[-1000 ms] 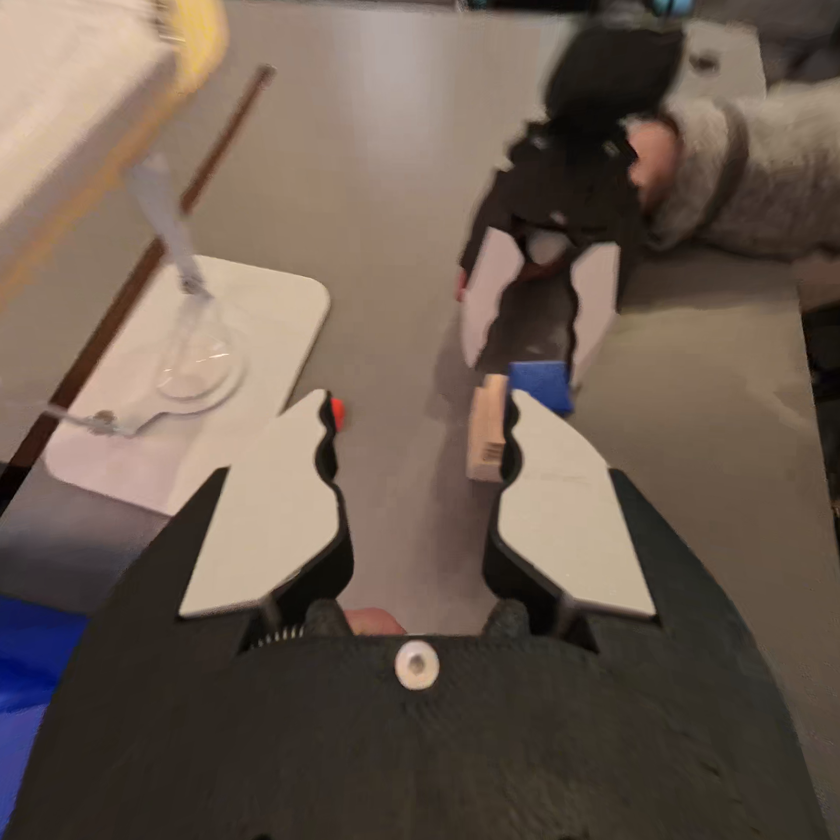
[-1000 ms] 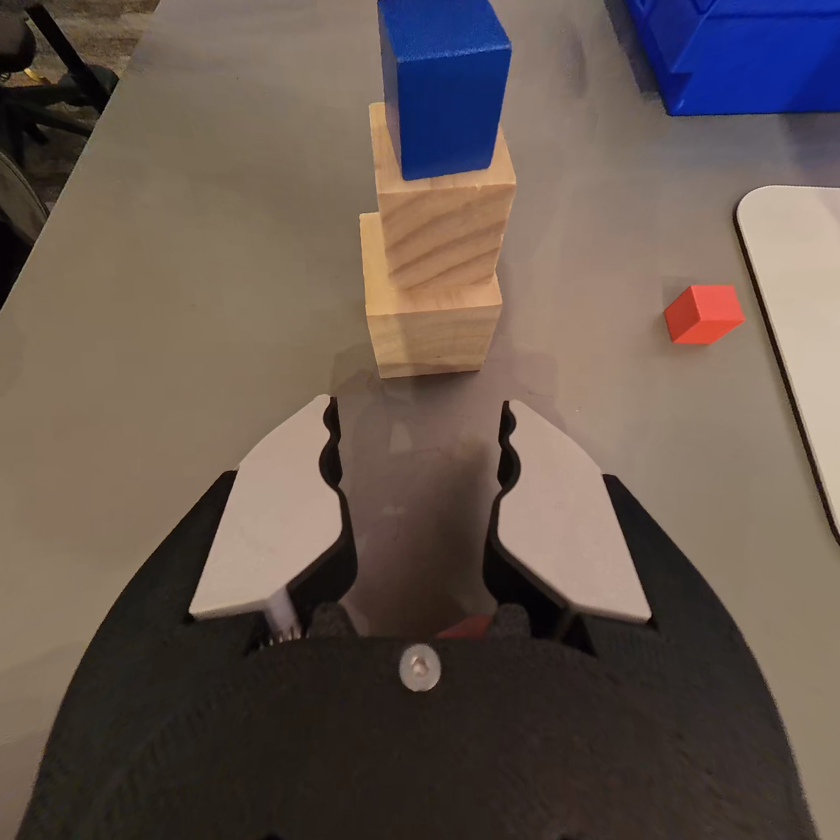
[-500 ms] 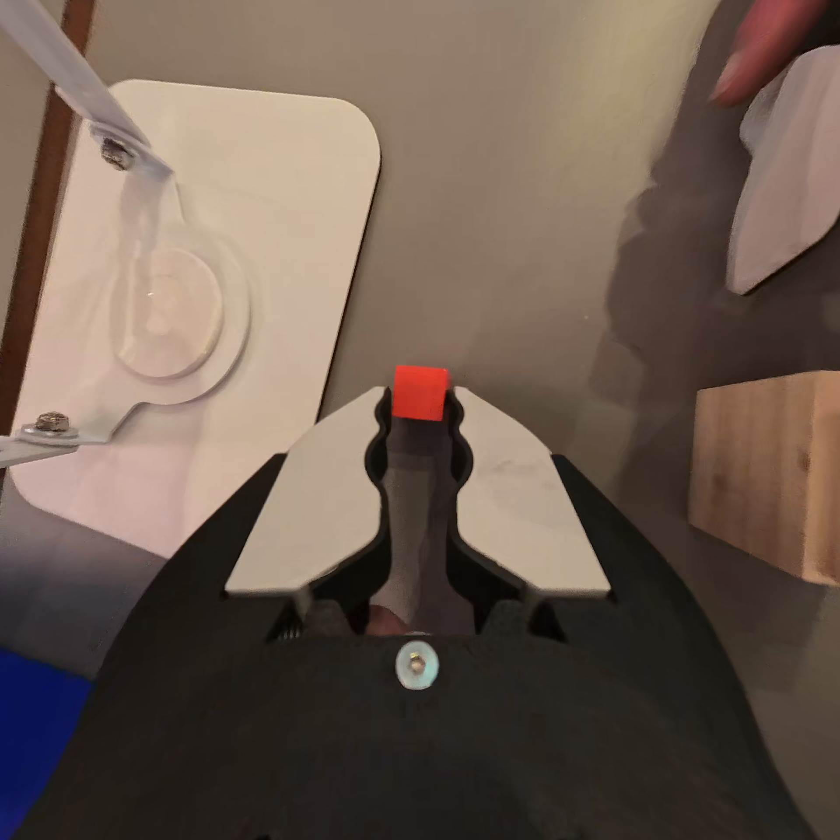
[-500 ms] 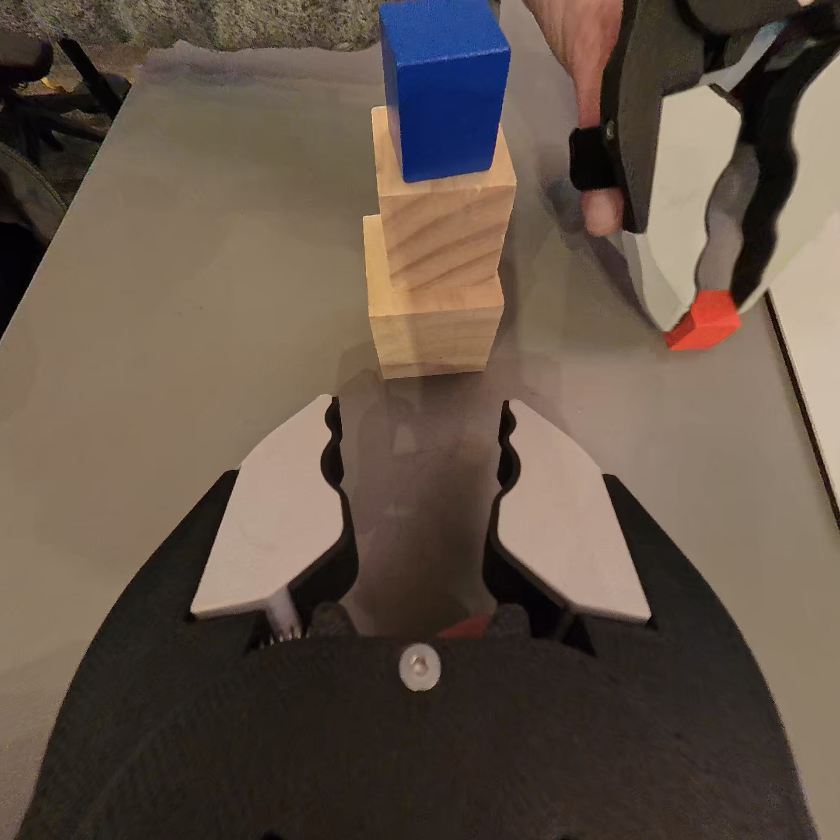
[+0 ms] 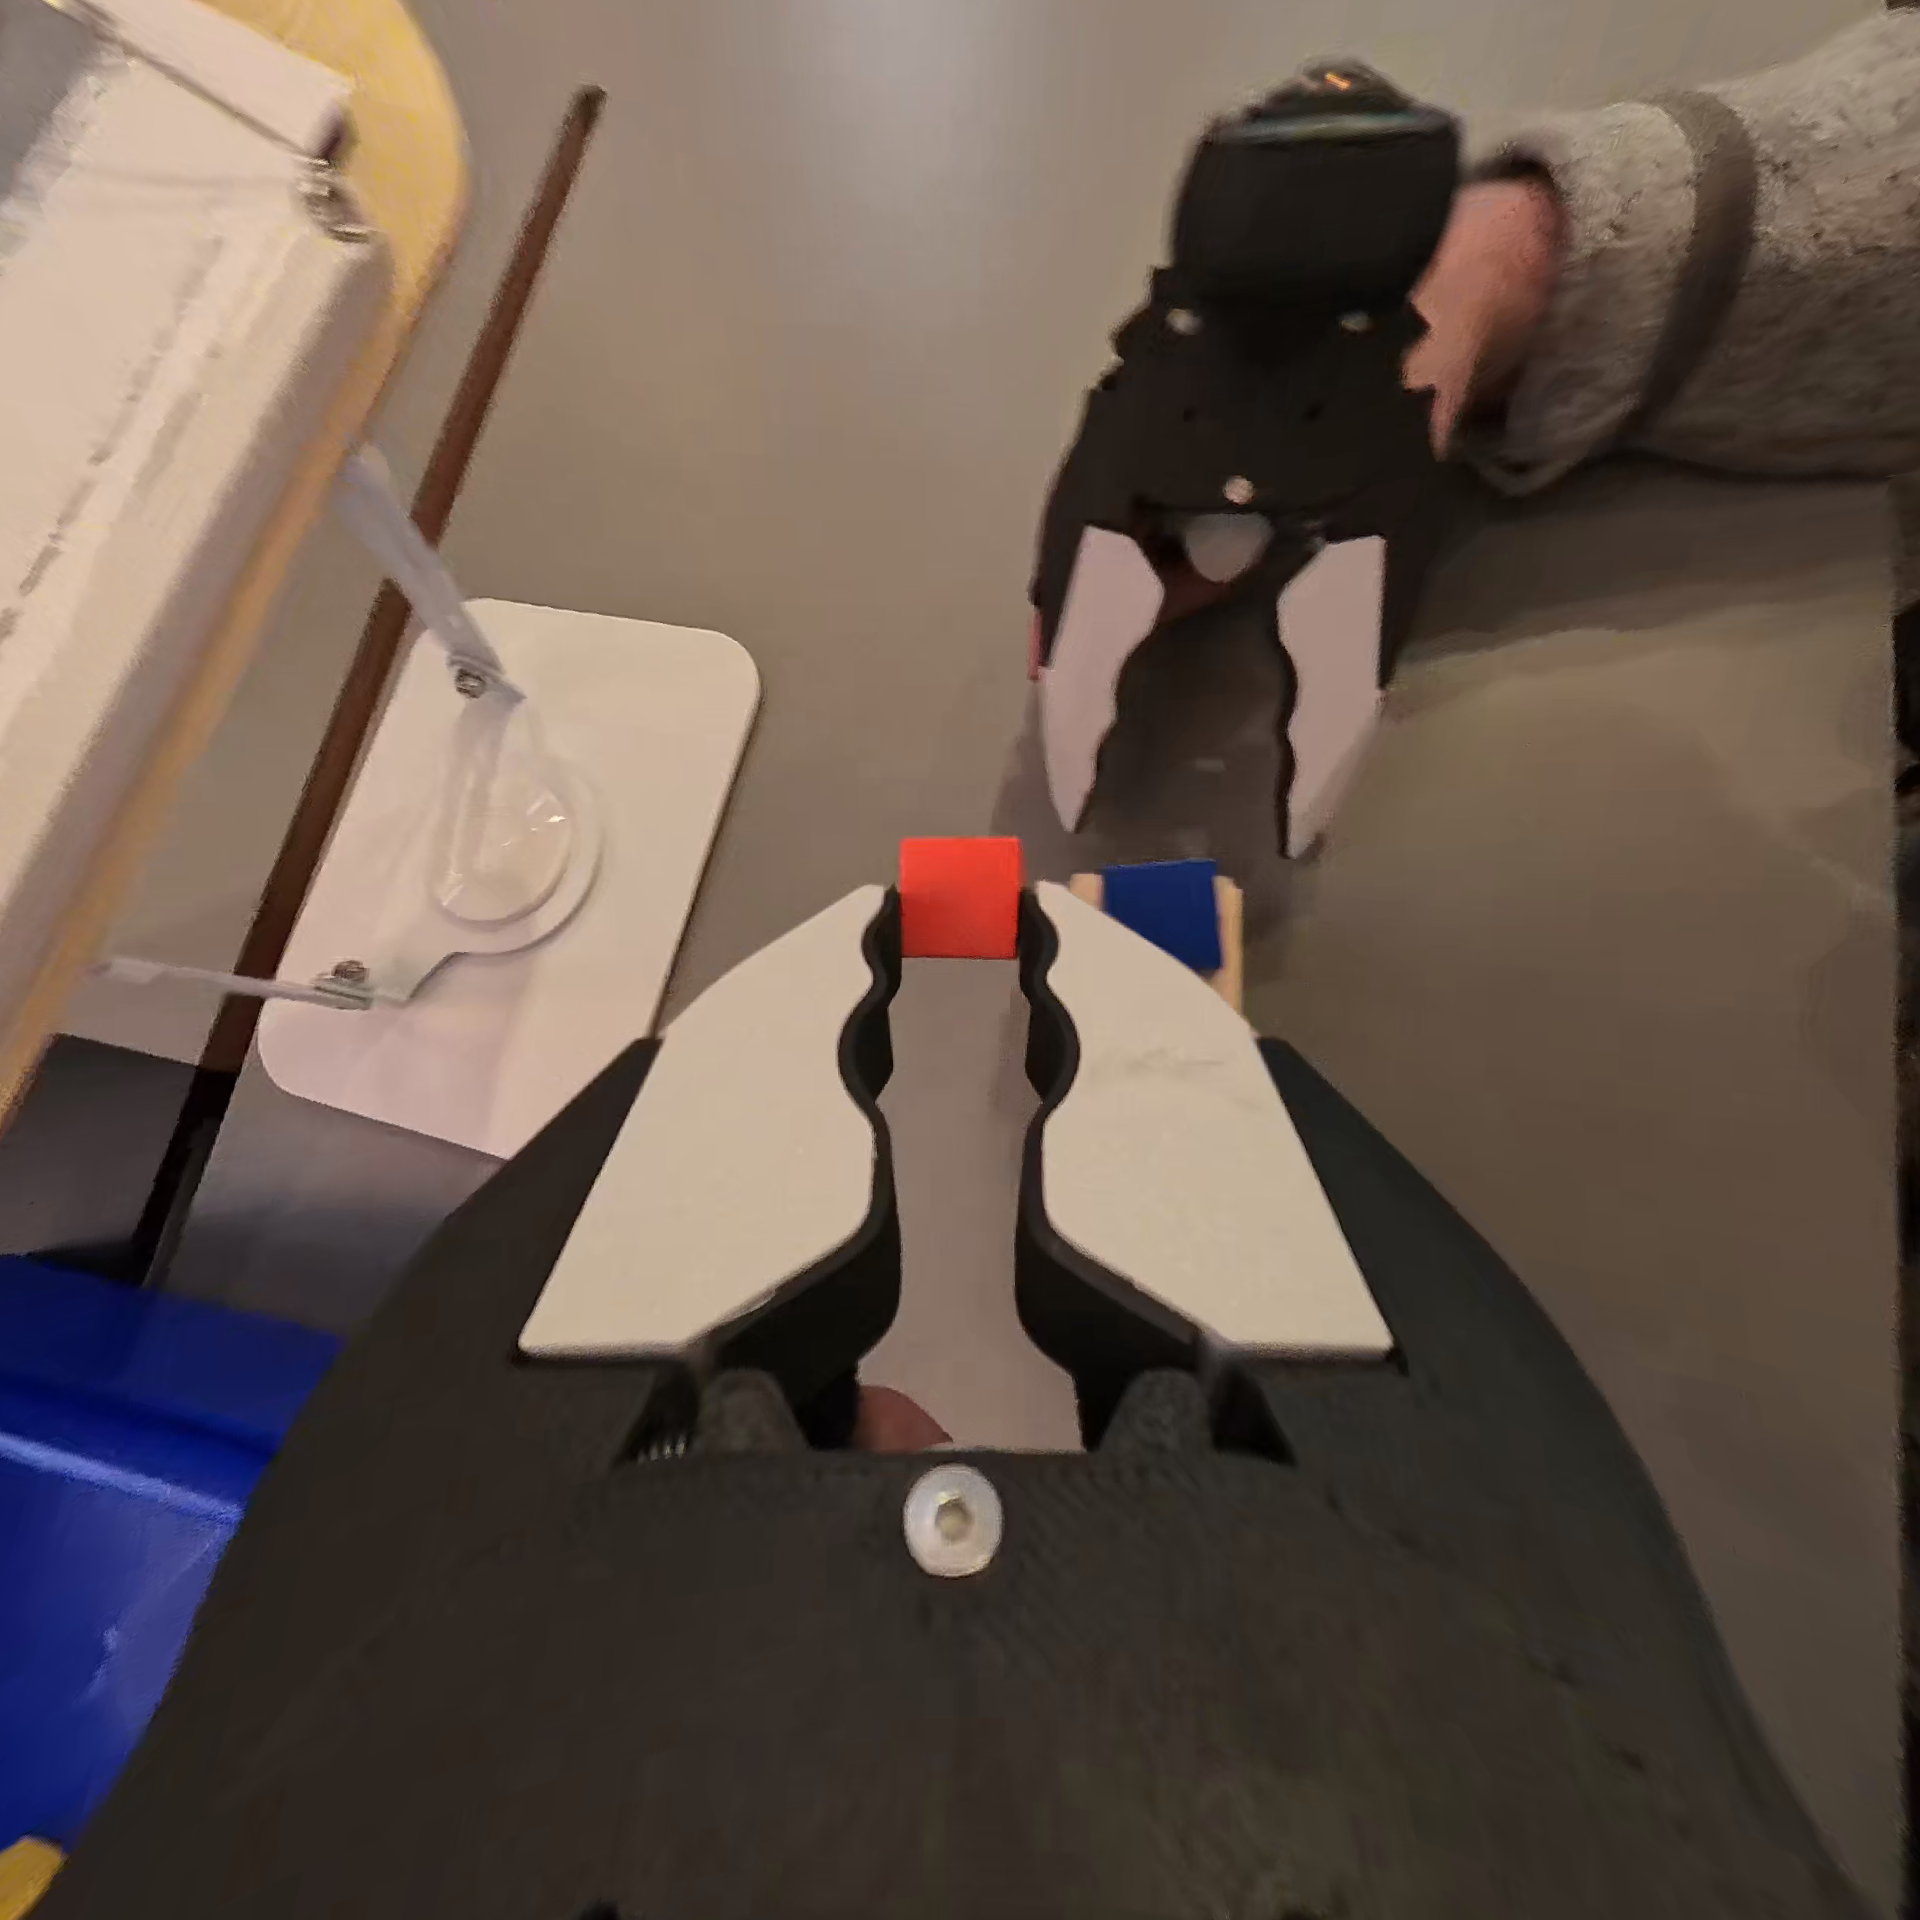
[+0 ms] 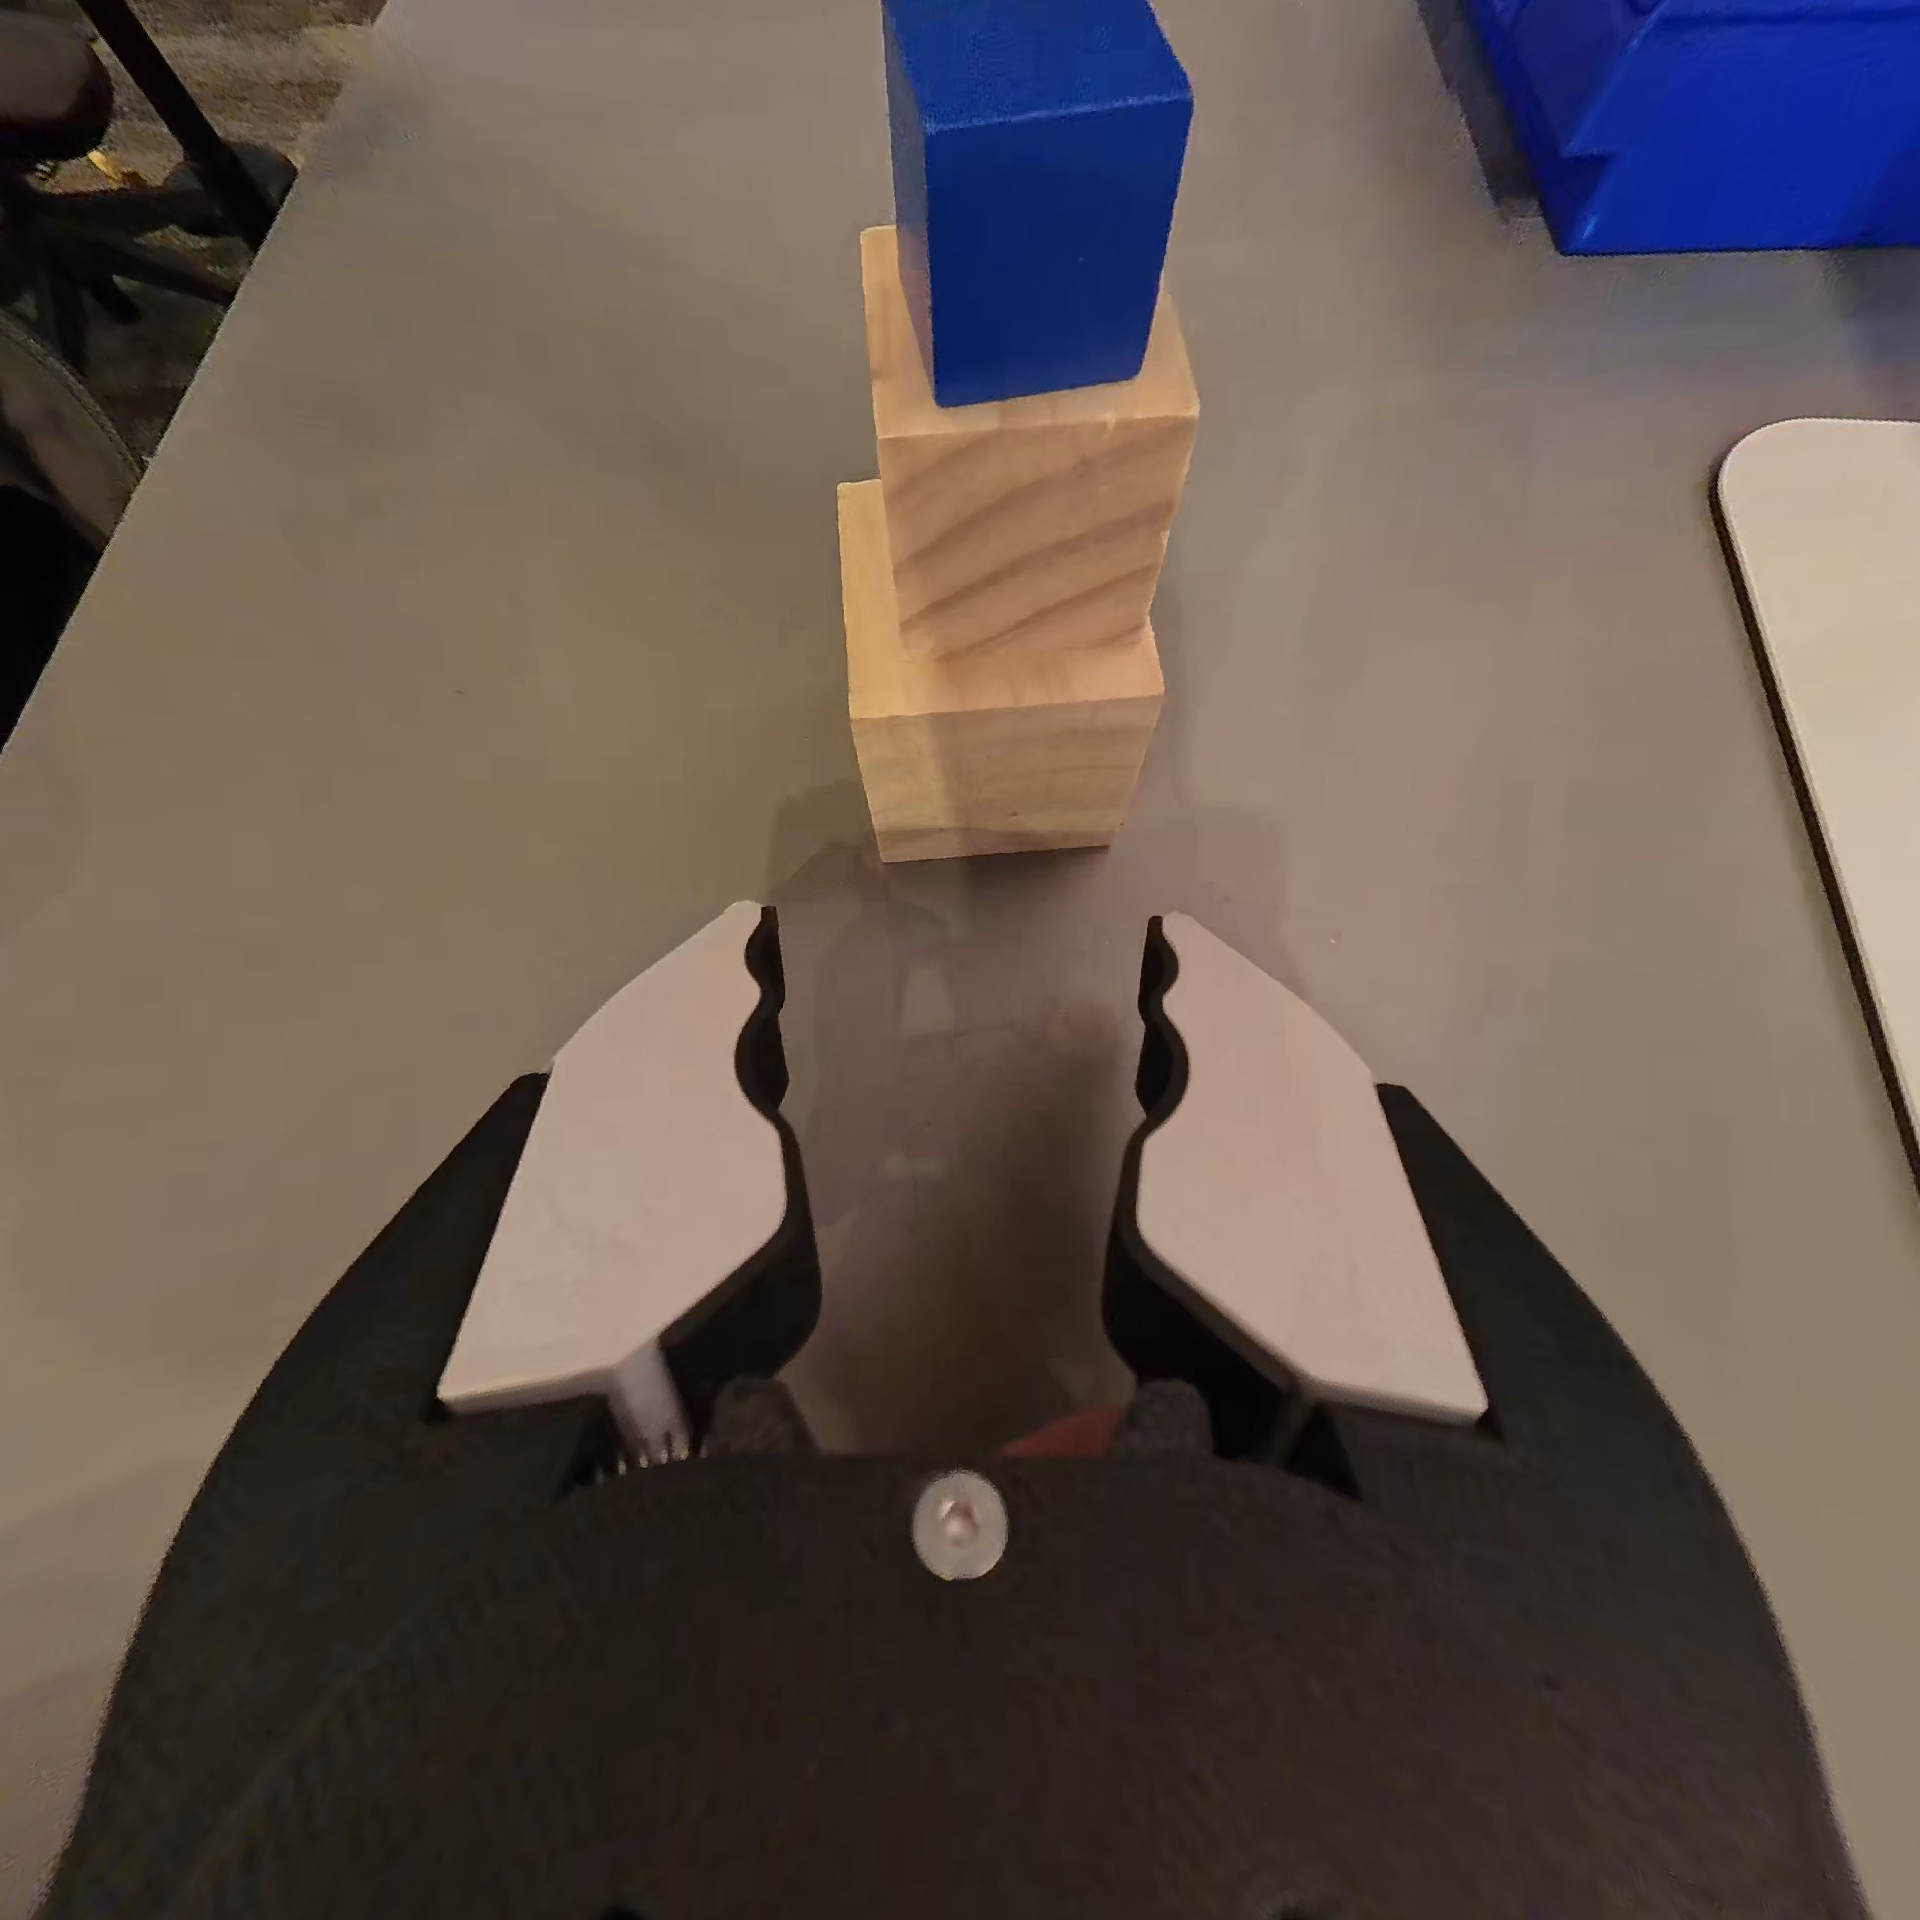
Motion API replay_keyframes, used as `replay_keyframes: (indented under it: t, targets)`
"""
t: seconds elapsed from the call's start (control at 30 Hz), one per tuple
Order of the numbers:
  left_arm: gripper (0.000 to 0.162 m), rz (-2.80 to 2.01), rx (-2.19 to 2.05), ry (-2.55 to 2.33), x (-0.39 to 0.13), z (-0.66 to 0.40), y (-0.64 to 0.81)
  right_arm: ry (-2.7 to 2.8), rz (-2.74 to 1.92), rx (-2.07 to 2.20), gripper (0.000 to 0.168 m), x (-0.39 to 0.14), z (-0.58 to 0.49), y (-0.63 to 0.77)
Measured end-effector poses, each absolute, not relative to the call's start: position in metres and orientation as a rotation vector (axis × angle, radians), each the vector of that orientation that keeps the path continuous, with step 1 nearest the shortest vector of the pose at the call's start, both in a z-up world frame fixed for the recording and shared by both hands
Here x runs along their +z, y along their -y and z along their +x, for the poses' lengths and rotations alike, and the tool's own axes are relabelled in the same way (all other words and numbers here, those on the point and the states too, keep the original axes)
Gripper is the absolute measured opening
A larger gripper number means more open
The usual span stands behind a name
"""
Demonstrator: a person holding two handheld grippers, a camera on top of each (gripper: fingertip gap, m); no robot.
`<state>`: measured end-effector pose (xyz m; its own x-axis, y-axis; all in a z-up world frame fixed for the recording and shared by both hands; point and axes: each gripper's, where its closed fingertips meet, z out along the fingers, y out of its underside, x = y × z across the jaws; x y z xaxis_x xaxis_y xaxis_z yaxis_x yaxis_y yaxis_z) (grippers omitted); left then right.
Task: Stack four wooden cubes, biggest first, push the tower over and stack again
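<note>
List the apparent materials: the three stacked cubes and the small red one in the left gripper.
Bottom cube and middle cube: bare, unfinished light wood, with grain lines visible. Blue cube: opaque matte blue coat with a fine texture, no grain showing, so painted wood or plastic, can't tell. Red cube, pinched in the left gripper: uniform matte red, core likewise hidden.

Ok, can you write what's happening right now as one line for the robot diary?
left gripper: shut on red cube, lifted | right gripper: open, empty, facing tower | tower: blue cube on two wooden cubes | next: red on top
</note>
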<state>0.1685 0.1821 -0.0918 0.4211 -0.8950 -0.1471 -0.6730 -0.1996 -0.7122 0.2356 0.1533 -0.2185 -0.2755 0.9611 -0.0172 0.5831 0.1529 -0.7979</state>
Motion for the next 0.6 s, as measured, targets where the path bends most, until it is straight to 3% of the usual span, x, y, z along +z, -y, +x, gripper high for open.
replay_keyframes:
  t: [0.37, 0.43, 0.47, 0.6]
  targets:
    - [0.022, -2.039, -0.456, -1.478, -0.119, 0.195, -0.15, 1.932, -1.464, 0.966, 0.067, -0.219, 0.235, -0.153]
    - [0.056, -2.039, -0.355, -1.464, -0.119, 0.189, -0.158, 1.931, -1.465, 0.964, 0.067, -0.219, 0.235, -0.153]
    - [0.064, -2.039, -0.363, -1.461, -0.117, 0.186, -0.157, 1.928, -1.468, 0.965, 0.067, -0.219, 0.235, -0.154]
    - [0.06, -1.999, -0.425, -1.317, -0.102, 0.166, -0.157, 1.903, -1.478, 0.978, 0.062, -0.217, 0.236, -0.155]
